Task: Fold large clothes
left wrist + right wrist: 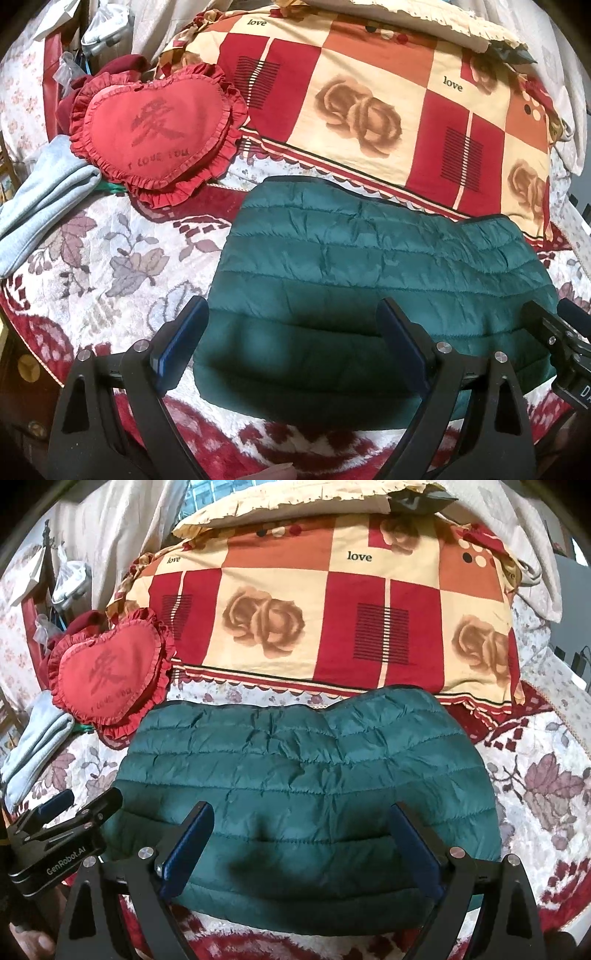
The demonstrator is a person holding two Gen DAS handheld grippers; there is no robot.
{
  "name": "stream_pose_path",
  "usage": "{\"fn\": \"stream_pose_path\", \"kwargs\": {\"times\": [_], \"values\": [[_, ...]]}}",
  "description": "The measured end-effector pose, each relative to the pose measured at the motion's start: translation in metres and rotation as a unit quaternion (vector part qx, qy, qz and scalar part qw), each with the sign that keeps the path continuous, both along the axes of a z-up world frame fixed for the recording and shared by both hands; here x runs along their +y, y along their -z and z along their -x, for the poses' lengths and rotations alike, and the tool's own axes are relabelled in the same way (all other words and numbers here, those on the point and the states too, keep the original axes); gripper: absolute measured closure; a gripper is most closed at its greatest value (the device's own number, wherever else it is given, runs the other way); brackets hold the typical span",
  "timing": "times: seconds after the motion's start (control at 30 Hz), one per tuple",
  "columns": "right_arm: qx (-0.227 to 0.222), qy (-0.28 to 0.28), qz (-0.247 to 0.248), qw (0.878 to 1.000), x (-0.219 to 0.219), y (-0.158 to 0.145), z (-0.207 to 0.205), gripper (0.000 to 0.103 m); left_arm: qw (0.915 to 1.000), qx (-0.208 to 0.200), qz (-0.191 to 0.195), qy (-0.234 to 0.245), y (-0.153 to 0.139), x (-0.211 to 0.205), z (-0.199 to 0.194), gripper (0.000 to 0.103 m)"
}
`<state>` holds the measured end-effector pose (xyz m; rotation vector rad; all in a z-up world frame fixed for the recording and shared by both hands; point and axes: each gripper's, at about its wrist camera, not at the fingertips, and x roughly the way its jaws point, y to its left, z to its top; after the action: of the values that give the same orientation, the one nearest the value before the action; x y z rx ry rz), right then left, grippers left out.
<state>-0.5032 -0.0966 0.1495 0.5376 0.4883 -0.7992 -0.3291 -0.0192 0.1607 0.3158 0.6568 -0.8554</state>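
floral bedspread (110,258), checked quilt (295,609), heart cushion (155,129).

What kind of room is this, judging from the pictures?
Most likely a bedroom: the green puffer jacket lies on a floral bedspread, with a rose-patterned pillow and a red heart-shaped cushion behind it.

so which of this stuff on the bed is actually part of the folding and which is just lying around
Part of the job:
- green quilted jacket, lying folded on the bedspread
- left gripper, open above it
- right gripper, open above it

Just lying about:
- red heart cushion
- checked rose pillow
- pale blue garment
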Motion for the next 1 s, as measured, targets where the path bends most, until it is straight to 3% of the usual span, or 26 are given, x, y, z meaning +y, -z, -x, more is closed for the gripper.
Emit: {"fn": "stream_pose_path", "kwargs": {"times": [1.0], "values": [[-0.001, -0.010, -0.008, 1.000, 0.0051, 0.0039, -0.0037, 0.009, 0.9996, -0.029, 0.002, 0.008, 0.0028, 0.0009, 0.0060, 0.011]]}}
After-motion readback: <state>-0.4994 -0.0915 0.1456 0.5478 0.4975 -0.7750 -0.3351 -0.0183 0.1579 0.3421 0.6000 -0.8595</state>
